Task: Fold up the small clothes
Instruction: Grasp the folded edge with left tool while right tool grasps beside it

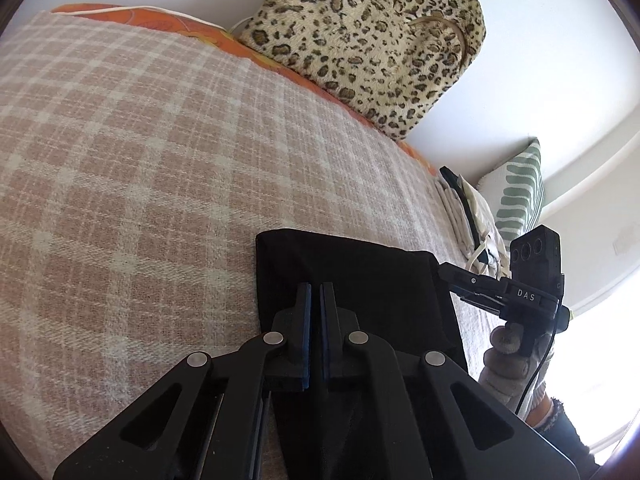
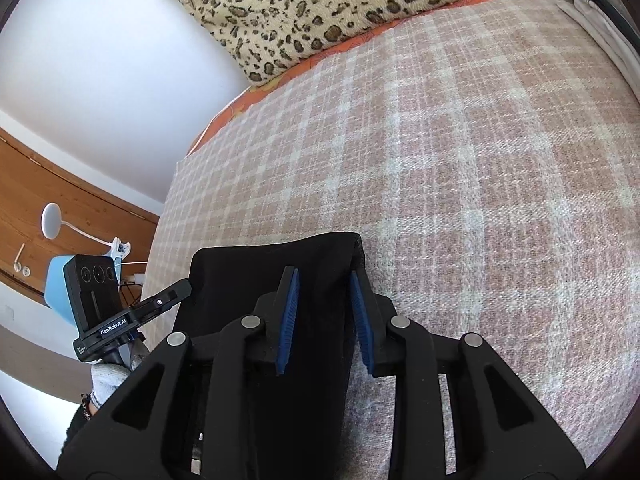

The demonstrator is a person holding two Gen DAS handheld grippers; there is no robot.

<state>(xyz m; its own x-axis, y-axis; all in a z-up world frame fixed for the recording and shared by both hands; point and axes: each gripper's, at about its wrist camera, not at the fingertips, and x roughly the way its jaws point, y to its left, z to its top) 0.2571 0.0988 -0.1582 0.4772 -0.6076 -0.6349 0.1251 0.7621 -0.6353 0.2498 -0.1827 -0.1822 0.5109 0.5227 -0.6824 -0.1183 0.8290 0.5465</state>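
A black garment (image 1: 360,272) lies folded in a rectangle on the pink checked blanket (image 1: 160,152). My left gripper (image 1: 316,286) is shut, its blue pads pinched together on the cloth near its left edge. In the right wrist view the same garment (image 2: 272,272) runs under my right gripper (image 2: 324,274), which is open. Black cloth lies between its pads (image 2: 288,320), which do not press on it, and the right finger sits at the garment's right edge. Each gripper shows in the other's view: the right gripper (image 1: 450,276) and the left gripper (image 2: 180,290), both at the garment's sides.
A leopard-print cushion (image 1: 368,40) leans on the white wall at the back. A stack of folded light clothes (image 1: 460,208) and a green-and-white pillow (image 1: 520,192) sit at the right. An orange sheet (image 1: 280,68) edges the blanket. A white lamp (image 2: 52,220) stands by a wooden door.
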